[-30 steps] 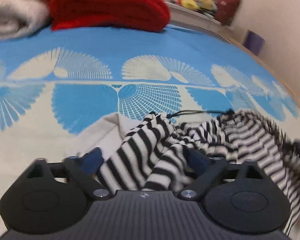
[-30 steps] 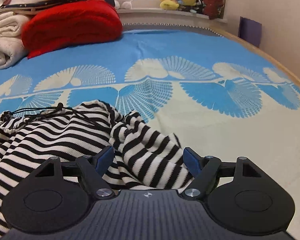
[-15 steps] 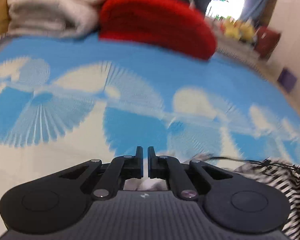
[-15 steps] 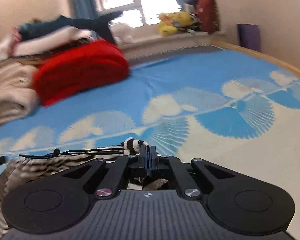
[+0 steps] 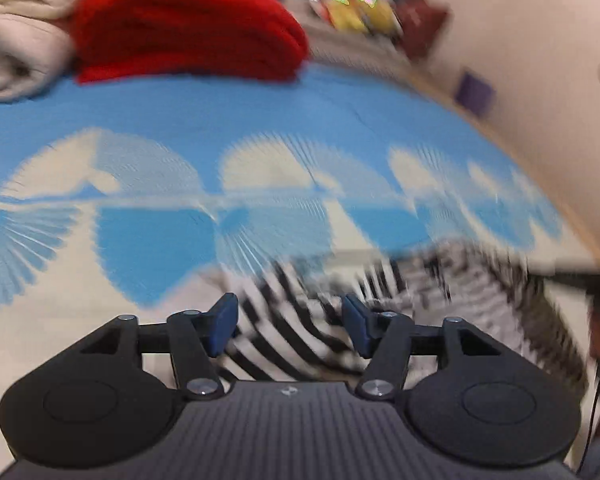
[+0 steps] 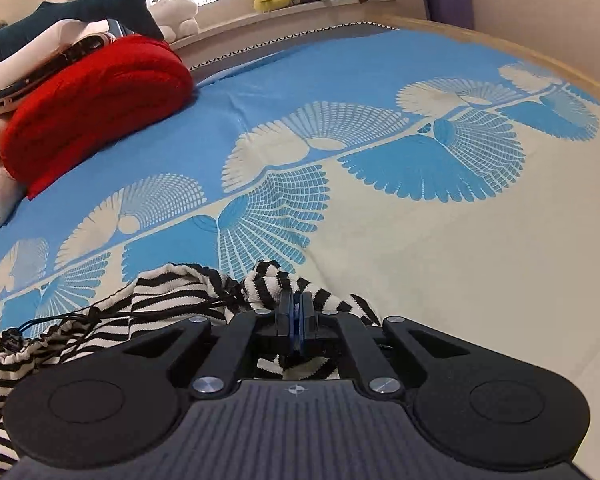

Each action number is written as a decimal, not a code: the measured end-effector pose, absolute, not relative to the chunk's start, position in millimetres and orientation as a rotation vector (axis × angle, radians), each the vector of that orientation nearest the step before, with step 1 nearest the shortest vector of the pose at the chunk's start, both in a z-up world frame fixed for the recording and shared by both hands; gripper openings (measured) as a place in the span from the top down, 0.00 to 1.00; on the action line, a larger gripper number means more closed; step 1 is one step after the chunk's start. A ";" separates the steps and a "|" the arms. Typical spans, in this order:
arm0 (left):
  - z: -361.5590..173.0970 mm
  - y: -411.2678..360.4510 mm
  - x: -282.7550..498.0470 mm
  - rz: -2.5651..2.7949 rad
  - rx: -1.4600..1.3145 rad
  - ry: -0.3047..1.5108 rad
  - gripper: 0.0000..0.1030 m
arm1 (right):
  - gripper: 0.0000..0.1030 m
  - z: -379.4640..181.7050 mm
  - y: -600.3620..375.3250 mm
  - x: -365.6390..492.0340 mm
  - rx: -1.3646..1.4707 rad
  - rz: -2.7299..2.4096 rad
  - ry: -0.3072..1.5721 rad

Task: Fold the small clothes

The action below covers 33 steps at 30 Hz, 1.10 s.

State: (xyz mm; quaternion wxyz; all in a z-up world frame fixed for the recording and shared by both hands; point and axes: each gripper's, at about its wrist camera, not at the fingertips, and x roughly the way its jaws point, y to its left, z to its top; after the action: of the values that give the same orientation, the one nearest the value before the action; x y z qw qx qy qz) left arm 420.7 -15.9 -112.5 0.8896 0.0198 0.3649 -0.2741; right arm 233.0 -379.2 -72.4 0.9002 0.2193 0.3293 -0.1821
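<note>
1. While the right gripper (image 6: 296, 312) pinches a bunched fold of the striped garment (image 6: 172, 296), its blue pads sit pressed together w/ black-and-white cloth poking out above and below them. Prob. an edge picked up to spread the piece out before folding.
2. Left gripper (image 5: 290, 322) is opening: blue pads stand apart, striped cloth lies between and beyond them, but pads don't look to press on it. View is blurred, so contact can't be fully confirmed. Judged as a re-grip, looking for a better corner.
3. Garment lies crumpled on the bedspread (image 6: 440, 240), on the cream part nearest the grippers and well apart from the red blanket (image 6: 96, 108). A black drawstring (image 6: 80, 316) trails off its gathered hem, on the side away from the right gripper.
4. Red blanket sits at the far side of the bedspread, beside rolled cream towels (image 5: 16, 36). Both are stacked well away from the garment, prob. leaving room to lay it flat.
5. Folding proper not begun; cloth is still in a heap and needs flattening first.
6. Risk: the drawstring could snag a finger during the spread.
</note>
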 end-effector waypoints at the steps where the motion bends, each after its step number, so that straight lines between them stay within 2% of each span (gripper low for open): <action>1: -121.1 -24.8 420.3 -0.549 0.082 0.767 0.36 | 0.98 -71.8 -379.3 233.2 0.456 -0.376 0.680; 3: -138.2 -38.5 425.0 -0.447 0.150 0.783 0.64 | 0.98 -69.6 -380.0 231.9 0.463 -0.373 0.670; 4: -139.1 -36.5 429.7 -0.429 0.115 0.806 0.95 | 0.98 -68.9 -380.2 231.6 0.470 -0.366 0.663; 6: -124.9 -24.3 430.4 -0.420 -0.004 0.798 0.95 | 0.99 -64.5 -378.4 231.0 0.467 -0.338 0.656; 10: -79.4 9.2 425.6 -0.380 -0.039 0.684 0.95 | 0.99 -38.1 -378.6 217.5 0.511 -0.195 0.629; 12: -86.6 28.2 446.0 -0.251 -0.010 0.706 0.98 | 0.99 -21.5 -384.6 207.6 0.571 -0.109 0.610; 14: -104.3 47.8 464.5 -0.224 -0.112 0.767 0.98 | 0.99 -16.5 -390.8 207.7 0.652 -0.057 0.597; 17: -118.9 34.7 472.4 -0.229 -0.060 0.787 0.98 | 0.99 -34.4 -394.9 228.7 0.650 -0.119 0.644; 22: -131.4 9.7 475.3 -0.274 -0.013 0.803 0.98 | 0.98 -94.9 -410.3 266.7 0.505 -0.371 0.747; 25: -142.6 3.6 472.2 -0.257 0.033 0.801 0.93 | 0.90 -112.0 -401.3 278.0 0.436 -0.408 0.762; 28: -145.5 7.1 471.1 -0.213 0.035 0.807 0.60 | 0.69 -111.6 -381.9 281.8 0.260 -0.429 0.758; 29: -138.3 10.0 470.2 -0.198 0.027 0.804 0.57 | 0.60 -108.6 -381.6 282.8 0.224 -0.452 0.758; 30: -129.4 13.5 468.1 -0.205 0.007 0.788 0.54 | 0.60 -99.8 -383.9 280.1 0.218 -0.470 0.740; 31: -117.7 19.2 464.0 -0.221 -0.029 0.762 0.37 | 0.59 -85.2 -390.2 272.8 0.267 -0.467 0.689; 32: -105.2 25.7 458.1 -0.223 -0.073 0.730 0.16 | 0.54 -68.8 -399.1 263.2 0.342 -0.452 0.629; 33: -95.4 31.1 451.1 -0.220 -0.109 0.693 0.09 | 0.47 -52.9 -407.2 251.3 0.416 -0.437 0.569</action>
State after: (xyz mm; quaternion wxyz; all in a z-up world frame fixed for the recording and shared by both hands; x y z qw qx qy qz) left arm 451.1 31.1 -95.4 0.9333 -0.0531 0.3385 -0.1075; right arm 251.3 -407.2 -52.9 0.9153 0.2021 0.2762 -0.2124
